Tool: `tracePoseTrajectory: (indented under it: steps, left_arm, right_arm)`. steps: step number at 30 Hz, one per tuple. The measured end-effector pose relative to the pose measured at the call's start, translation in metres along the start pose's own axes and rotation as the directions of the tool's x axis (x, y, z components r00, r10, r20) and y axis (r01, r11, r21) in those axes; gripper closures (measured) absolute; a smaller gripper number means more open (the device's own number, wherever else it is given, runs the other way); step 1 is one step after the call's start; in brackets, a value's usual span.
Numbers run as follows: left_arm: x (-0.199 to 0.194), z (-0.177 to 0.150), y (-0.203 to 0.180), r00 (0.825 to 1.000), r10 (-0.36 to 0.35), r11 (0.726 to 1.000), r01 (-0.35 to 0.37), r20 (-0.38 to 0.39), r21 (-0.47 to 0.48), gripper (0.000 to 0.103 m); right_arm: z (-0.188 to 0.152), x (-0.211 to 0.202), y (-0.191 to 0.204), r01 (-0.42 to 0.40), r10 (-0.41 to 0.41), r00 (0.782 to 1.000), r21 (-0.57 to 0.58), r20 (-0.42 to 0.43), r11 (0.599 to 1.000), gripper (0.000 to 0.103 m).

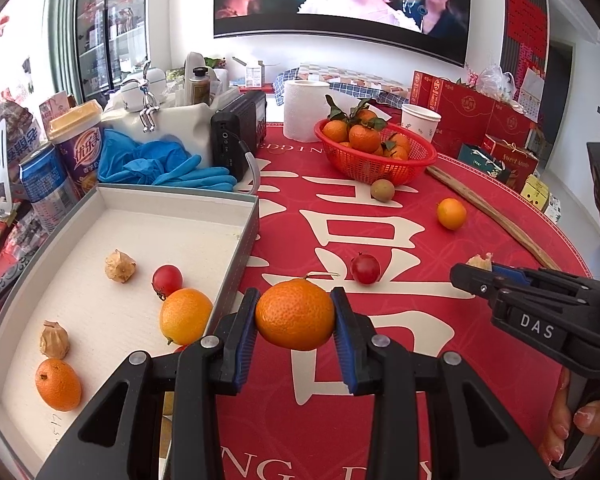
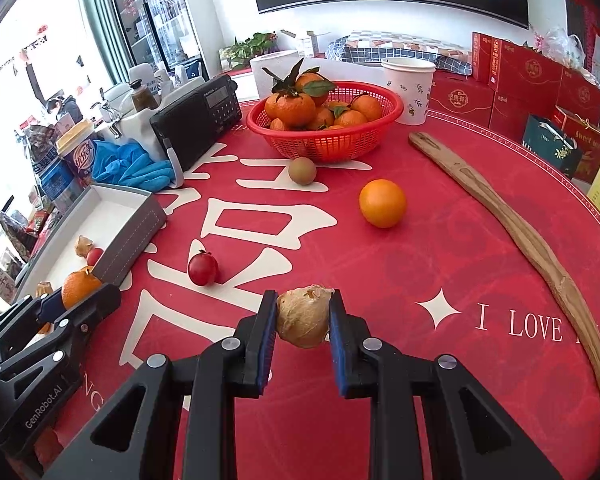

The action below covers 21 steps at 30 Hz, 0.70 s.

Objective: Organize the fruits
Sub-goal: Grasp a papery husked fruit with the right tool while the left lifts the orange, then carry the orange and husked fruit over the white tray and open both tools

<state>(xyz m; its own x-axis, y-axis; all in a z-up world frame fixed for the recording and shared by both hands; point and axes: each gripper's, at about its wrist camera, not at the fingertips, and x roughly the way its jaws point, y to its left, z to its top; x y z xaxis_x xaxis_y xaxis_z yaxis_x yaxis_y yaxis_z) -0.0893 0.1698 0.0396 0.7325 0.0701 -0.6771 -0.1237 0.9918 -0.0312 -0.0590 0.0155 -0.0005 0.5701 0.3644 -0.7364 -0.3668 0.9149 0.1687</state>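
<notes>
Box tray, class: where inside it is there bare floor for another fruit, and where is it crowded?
Inside the box tray, bare floor lies along the far wall, beyond the husked berry and cherry tomato. The near end is crowded: orange, second husk, mandarin.

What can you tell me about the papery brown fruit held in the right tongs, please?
The husked fruit looks like a physalis: a tan, dry, papery, wrinkled shell, torn open at its upper end. The right tongs are shut on it, one blue pad on each side, holding it over the red tablecloth. Whether it touches the cloth cannot be told.
</notes>
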Motion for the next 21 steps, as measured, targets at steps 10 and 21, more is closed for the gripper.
tracePoseTrajectory:
  steps: [10,21]
  left_arm:
    - [-0.005,0.000,0.010,1.000,0.007,1.000,-0.007,0.010,-0.023,0.064]
    - [-0.015,0.001,0.026,0.999,0.022,0.998,-0.020,0.036,-0.054,0.065]
  right_arm:
    - [0.002,0.002,0.009,-0.014,0.014,1.000,-0.008,0.005,1.000,0.078]
    - [0.006,0.005,0.027,-0.046,0.046,0.999,-0.027,0.011,0.999,0.078]
